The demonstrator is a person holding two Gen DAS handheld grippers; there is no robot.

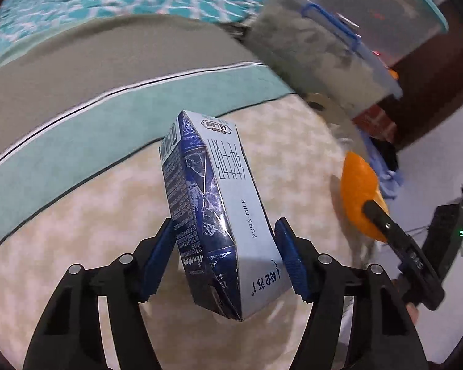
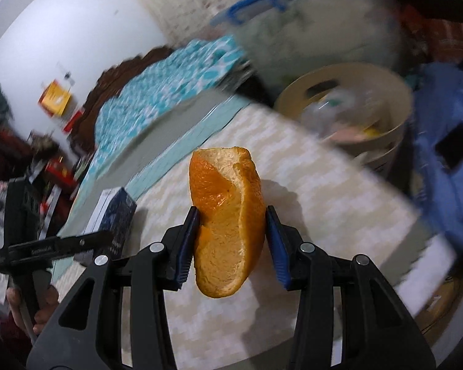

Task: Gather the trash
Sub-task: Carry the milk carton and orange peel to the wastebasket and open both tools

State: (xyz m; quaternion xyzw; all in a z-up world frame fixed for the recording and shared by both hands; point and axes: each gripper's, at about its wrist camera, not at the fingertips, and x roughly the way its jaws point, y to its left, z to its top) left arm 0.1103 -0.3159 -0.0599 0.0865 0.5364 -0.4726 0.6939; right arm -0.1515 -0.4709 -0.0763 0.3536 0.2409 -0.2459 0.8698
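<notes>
At frame centre, the left gripper (image 1: 225,252) jaws pinch a milk carton (image 1: 216,215) and the right gripper (image 2: 231,243) jaws an orange peel (image 2: 228,228); either loosely held piece could slip before the bin (image 2: 348,104), upper right.

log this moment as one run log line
left gripper: shut on milk carton | right gripper: shut on orange peel | both lifted off table | bin ahead

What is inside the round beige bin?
The bin holds blurred rubbish: something clear and crumpled, pink and yellow bits. What lies deeper is covered, and motion blur hides detail.
</notes>
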